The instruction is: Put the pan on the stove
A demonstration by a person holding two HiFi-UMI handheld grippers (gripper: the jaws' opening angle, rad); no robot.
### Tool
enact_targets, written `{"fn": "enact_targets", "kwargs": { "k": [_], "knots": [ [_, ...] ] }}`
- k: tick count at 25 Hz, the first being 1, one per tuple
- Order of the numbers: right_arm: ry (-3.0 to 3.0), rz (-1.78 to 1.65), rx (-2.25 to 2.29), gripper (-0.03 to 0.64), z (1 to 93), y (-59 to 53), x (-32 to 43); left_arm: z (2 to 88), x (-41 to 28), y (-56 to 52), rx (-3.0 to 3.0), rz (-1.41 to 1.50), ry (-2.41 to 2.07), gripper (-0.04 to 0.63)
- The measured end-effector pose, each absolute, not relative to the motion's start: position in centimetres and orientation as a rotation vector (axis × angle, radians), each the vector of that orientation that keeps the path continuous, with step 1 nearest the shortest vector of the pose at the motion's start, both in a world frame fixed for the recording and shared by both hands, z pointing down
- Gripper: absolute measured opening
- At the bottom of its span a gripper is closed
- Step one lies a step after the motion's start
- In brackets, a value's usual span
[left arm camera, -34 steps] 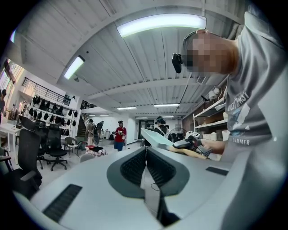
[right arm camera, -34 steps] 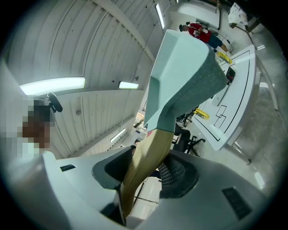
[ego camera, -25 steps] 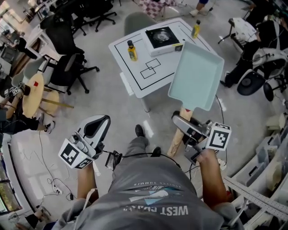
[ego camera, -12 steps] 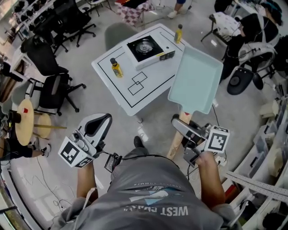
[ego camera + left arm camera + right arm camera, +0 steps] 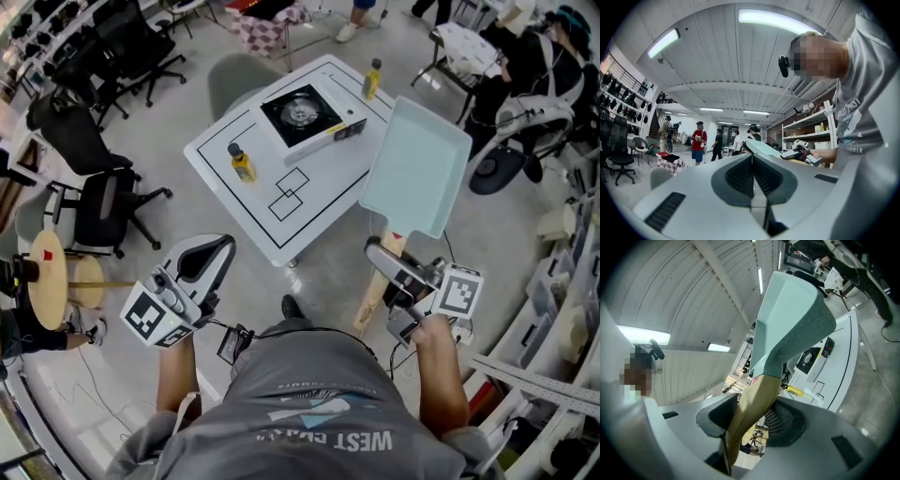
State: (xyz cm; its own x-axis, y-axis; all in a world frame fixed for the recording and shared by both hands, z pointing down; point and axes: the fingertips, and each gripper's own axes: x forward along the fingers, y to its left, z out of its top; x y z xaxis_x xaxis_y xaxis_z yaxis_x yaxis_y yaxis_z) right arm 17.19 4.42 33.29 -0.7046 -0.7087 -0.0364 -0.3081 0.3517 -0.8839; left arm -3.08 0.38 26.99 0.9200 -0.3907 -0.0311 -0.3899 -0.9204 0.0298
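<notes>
1. Head view: the right tongs (image 5: 396,270) pinch the wooden handle (image 5: 378,286) of the pan (image 5: 416,169). The pan sticks out ahead of them, held in the air.
2. Head view: the pan is pale teal, rectangular and shallow, with a raised rim and nothing in it. The handle is tan.
3. Head view: the left tongs (image 5: 204,262) are pressed together and empty, well apart from the pan on its left.
4. Head view: the stove (image 5: 305,114) sits on the far part of the white worktop (image 5: 246,202). A yellow bottle (image 5: 242,162) stands left of it and a second bottle (image 5: 372,79) at the far corner. The pan overlaps the worktop's right edge and is probably short of the stove; its height is hard to judge from above. Office chairs (image 5: 108,202) stand left of the worktop.
5. Left gripper view: the tongs are closed with nothing between them. The pan and right tongs show beyond on the right, with people (image 5: 699,140) and shelves (image 5: 813,129) behind.
6. Right gripper view: the handle is clamped between the tongs and runs upward. The pan's teal underside fills the upper middle. The stove and yellow bottle are on the worktop to its right.
</notes>
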Motion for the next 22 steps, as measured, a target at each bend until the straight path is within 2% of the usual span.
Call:
{"fn": "enact_targets", "kwargs": {
  "k": [22],
  "knots": [
    [2.204,-1.287,-0.905,0.186,31.9,-5.4,14.9,27.7,-7.3,-8.0,3.017,-0.129,-0.606,0.002]
  ]
}}
